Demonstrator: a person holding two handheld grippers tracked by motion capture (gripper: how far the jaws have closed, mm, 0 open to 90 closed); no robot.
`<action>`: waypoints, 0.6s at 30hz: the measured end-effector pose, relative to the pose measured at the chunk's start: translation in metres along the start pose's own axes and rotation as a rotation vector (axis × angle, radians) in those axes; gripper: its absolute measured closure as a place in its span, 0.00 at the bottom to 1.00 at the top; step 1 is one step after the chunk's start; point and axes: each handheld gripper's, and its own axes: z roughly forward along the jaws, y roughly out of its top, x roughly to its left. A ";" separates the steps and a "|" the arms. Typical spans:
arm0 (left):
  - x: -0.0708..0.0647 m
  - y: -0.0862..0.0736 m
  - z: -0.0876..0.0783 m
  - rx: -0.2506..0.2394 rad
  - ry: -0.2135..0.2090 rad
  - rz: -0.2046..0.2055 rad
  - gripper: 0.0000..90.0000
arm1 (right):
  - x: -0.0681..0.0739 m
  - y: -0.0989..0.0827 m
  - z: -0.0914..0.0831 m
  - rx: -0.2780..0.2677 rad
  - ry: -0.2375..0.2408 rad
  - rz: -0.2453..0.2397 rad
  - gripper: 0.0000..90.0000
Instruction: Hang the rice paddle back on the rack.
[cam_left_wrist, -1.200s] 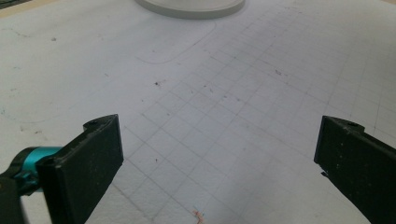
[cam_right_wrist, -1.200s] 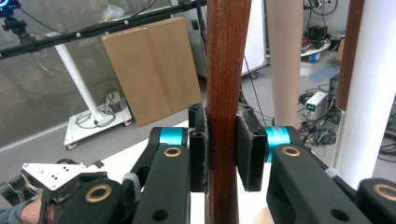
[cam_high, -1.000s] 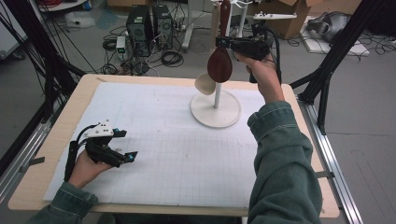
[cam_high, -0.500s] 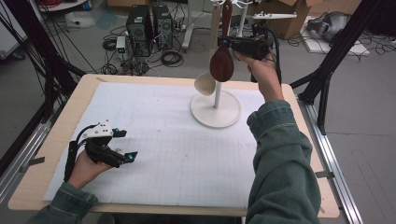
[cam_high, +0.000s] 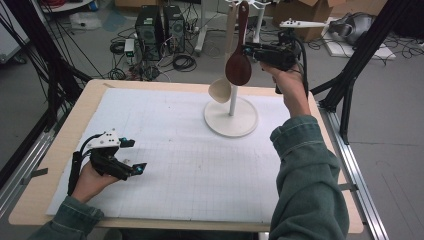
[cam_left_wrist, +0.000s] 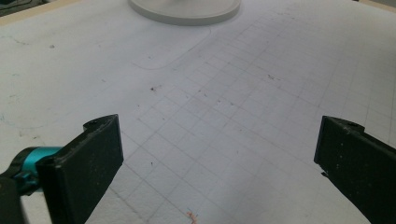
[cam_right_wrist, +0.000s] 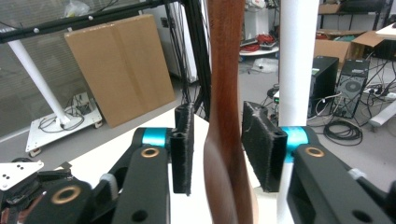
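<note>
Cluttered lab floor behind, cables and PC towers; white gridded mat covers the worktop (cam_high: 60, 150).

Progress, as judged: the dark wooden spoon (cam_high: 238, 65) hangs on the white rack (cam_high: 231, 117), handle top at the rack's hooks, bowl free in the air. A pale spoon (cam_high: 220, 90) hangs beside it, on the far side of the pole from the right tongs (cam_high: 247, 49). So hanging looks done; what's left is letting go and backing off.

Right tongs: jaws have just been opening. In the right gripper view the spoon handle (cam_right_wrist: 226, 93) sits between the pads (cam_right_wrist: 183, 144) with a gap on each side, so no squeeze on it now. Jaws part-open, narrow gap.

Spoon orientation: long axis near vertical, handle up, bowl down, bowl below the right tongs and just in front of the rack pole (cam_right_wrist: 298, 60). Bowl face toward the camera in the high view.

Left tongs (cam_high: 131, 156): jaws wide, nothing between them, low over the mat, well apart from the rack; the rack base (cam_left_wrist: 184, 10) is far ahead of them.
</note>
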 end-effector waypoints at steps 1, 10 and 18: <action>0.000 0.000 0.000 0.001 0.002 0.006 0.02 | 0.000 -0.001 -0.002 0.002 -0.003 0.002 0.67; -0.001 0.003 -0.001 -0.009 -0.015 0.007 0.02 | 0.013 -0.013 -0.017 0.014 -0.024 -0.023 0.41; -0.001 0.002 -0.002 -0.013 -0.008 0.000 0.02 | 0.027 -0.028 -0.020 0.030 -0.003 -0.037 0.28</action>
